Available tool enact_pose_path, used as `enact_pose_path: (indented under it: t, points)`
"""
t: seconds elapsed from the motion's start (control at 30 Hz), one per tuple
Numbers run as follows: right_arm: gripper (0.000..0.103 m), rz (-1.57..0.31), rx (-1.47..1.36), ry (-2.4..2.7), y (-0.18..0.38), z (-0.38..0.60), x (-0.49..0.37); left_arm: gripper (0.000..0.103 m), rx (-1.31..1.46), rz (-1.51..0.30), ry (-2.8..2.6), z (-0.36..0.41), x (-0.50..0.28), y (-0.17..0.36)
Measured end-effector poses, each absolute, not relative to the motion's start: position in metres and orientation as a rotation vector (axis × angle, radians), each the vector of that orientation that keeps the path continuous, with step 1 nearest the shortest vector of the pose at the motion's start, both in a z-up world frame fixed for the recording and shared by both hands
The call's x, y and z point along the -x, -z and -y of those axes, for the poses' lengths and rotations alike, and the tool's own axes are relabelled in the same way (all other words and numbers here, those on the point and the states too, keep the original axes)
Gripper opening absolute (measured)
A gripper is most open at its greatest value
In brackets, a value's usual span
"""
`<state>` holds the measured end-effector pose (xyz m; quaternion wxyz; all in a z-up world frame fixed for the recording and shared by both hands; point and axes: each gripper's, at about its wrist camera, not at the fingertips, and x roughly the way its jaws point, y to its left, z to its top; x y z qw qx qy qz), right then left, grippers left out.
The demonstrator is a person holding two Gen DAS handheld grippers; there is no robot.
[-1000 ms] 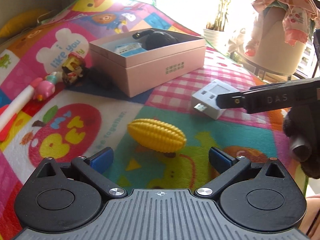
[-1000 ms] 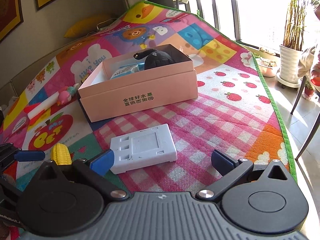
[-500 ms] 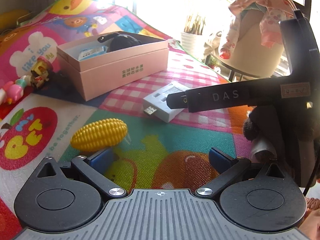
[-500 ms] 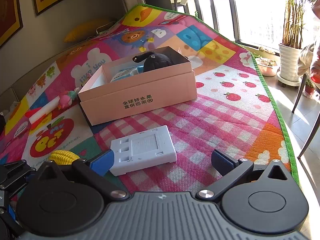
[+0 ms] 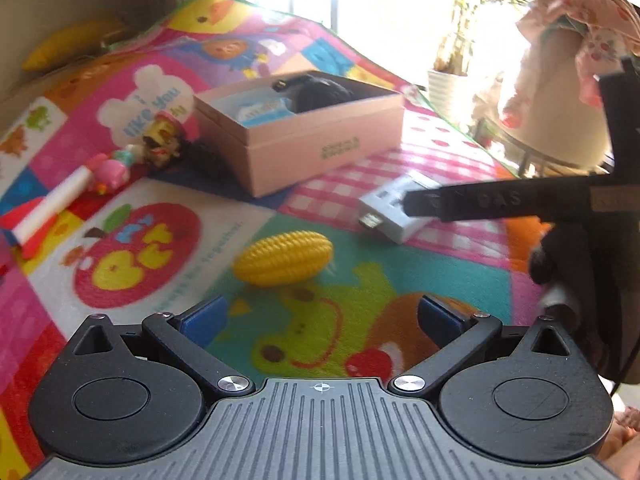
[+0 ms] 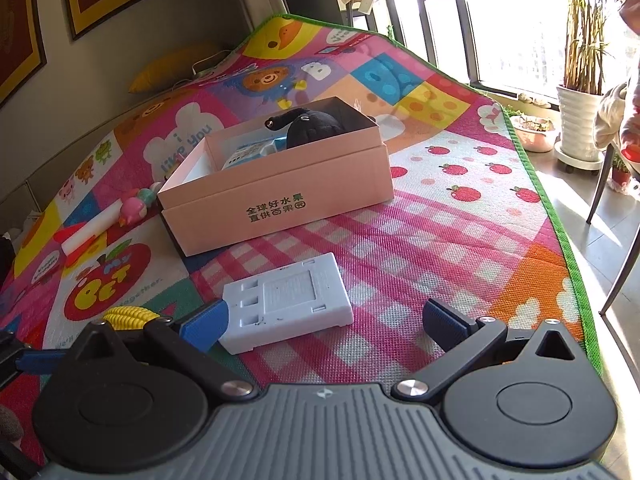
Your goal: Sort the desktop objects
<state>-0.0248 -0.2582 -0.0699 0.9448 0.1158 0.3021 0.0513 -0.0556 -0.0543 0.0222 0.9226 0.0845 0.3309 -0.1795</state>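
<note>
A yellow toy corn (image 5: 283, 257) lies on the colourful mat just ahead of my open left gripper (image 5: 322, 318), nothing between its blue pads. A white flat charger (image 6: 285, 300) lies in front of my open right gripper (image 6: 326, 320), near its left pad. The same white charger (image 5: 394, 212) shows in the left wrist view, partly behind the right gripper's black finger (image 5: 496, 200). Behind both stands an open pink box (image 6: 280, 184) holding a black plush toy (image 6: 314, 126) and a blue-white item (image 6: 250, 154). The pink box (image 5: 304, 136) is also in the left view.
Left of the box lie a small figurine (image 5: 162, 142), a pink toy (image 5: 112, 174) and a white and red marker-like toy (image 5: 48, 208). The mat's green right edge (image 6: 560, 236) drops to the floor. A potted plant (image 6: 580, 120) and a draped chair (image 5: 560, 92) stand beyond.
The left gripper's view has swung left and risen slightly, so the corn sits more central ahead of it. The right gripper has crept closer to the white charger.
</note>
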Motion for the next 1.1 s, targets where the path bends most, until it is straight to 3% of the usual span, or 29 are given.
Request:
enact_pose_path:
  t: [0.2, 0.5, 0.6, 0.77, 1.1]
  points:
    - [0.103, -0.61, -0.247, -0.106, 0.07, 0.259, 0.025, 0.103, -0.054, -0.729, 0.293, 0.049, 0.021, -0.017]
    - [0.103, -0.609, -0.238, -0.099, 0.07, 0.258, 0.025, 0.101, -0.129, -0.665, 0.26, 0.066, 0.009, -0.01]
    - [0.103, -0.62, -0.214, -0.092, 0.069, 0.254, 0.024, 0.082, -0.14, -0.688, 0.268, 0.066, 0.007, -0.008]
    - [0.103, -0.632, -0.19, -0.094, 0.069, 0.251, 0.022, 0.071, -0.131, -0.691, 0.269, 0.059, 0.007, -0.009]
    - [0.103, -0.626, 0.023, -0.148, 0.059, 0.225, 0.016, 0.07, -0.153, -0.698, 0.323, 0.025, 0.028, -0.011]
